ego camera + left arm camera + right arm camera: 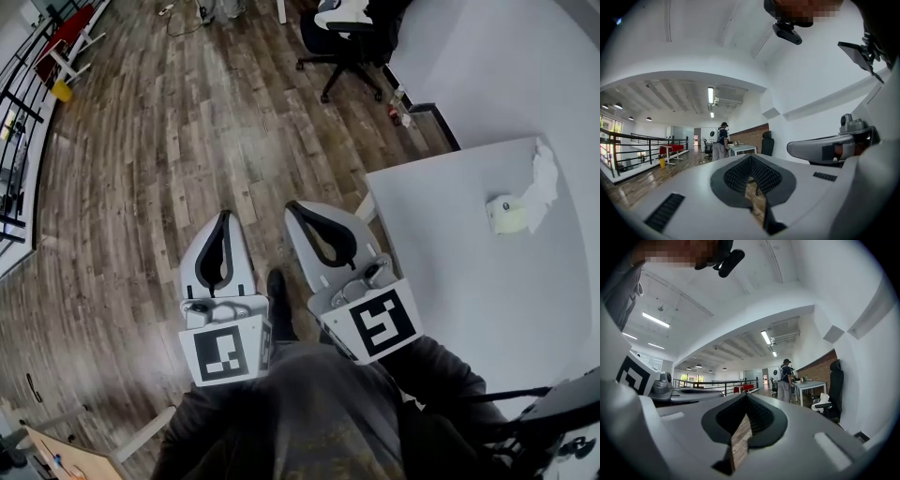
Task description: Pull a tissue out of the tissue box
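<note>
A small pale tissue box (507, 215) sits on the white table (450, 253) at the right, with a white tissue (543, 175) rising from its top. Both grippers hang close to my body over the wooden floor, left of the table and well short of the box. My left gripper (225, 219) (750, 158) is shut with nothing in it. My right gripper (293, 207) (746, 396) is also shut and empty, nearer the table's corner. Neither gripper view shows the box; both look out level across the room.
A black office chair (349, 37) stands at the wall beyond the table. A red table (67, 34) and a railing (17, 122) lie far left. A person (723, 141) (786, 379) stands by a distant desk. Wood floor (169, 159) spreads ahead.
</note>
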`<state>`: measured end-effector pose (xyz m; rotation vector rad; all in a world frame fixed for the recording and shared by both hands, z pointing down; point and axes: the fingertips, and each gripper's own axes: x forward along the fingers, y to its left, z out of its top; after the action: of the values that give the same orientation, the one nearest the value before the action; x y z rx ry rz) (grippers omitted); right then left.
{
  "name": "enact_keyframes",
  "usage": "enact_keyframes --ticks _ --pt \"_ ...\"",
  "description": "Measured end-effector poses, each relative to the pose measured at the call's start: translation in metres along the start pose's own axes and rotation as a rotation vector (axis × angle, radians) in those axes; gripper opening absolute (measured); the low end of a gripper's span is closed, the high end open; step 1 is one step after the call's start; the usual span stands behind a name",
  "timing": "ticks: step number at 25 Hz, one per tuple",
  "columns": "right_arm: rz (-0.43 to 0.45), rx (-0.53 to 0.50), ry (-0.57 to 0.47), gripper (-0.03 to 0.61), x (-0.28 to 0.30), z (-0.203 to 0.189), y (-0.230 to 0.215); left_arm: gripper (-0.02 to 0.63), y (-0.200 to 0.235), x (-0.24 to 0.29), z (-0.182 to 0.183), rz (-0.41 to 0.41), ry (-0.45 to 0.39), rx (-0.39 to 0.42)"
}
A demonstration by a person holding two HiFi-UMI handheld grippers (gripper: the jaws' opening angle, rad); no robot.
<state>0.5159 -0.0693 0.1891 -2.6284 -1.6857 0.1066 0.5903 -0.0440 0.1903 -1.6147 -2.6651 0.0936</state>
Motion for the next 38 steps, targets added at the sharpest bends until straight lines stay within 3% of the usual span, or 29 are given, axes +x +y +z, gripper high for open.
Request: enact_keyframes --ticks 4,12,23,28,38 --pt "-0.018 0.004 0.003 0.002 0.062 -0.007 -0.015 -0.002 0.033 0.046 -0.010 -0.051 0.016 0.049" --pt "-0.054 -0.007 0.021 0.002 0.177 -0.009 -0.034 -0.002 0.107 0.132 -0.017 -0.103 0.019 0.031" --pt "-0.143 -0.009 0.029 0.002 0.255 -0.012 -0.095 -0.002 0.132 0.230 -0.028 -0.195 0.041 0.032" --pt "-0.185 -0.005 0.020 0.002 0.296 -0.015 -0.155 -0.002 0.128 0.308 -0.026 -0.211 0.010 0.016" --pt "-0.369 0.046 0.044 0.002 0.344 -0.031 -0.341 -0.002 0.050 0.497 -0.051 -0.410 0.071 -0.015"
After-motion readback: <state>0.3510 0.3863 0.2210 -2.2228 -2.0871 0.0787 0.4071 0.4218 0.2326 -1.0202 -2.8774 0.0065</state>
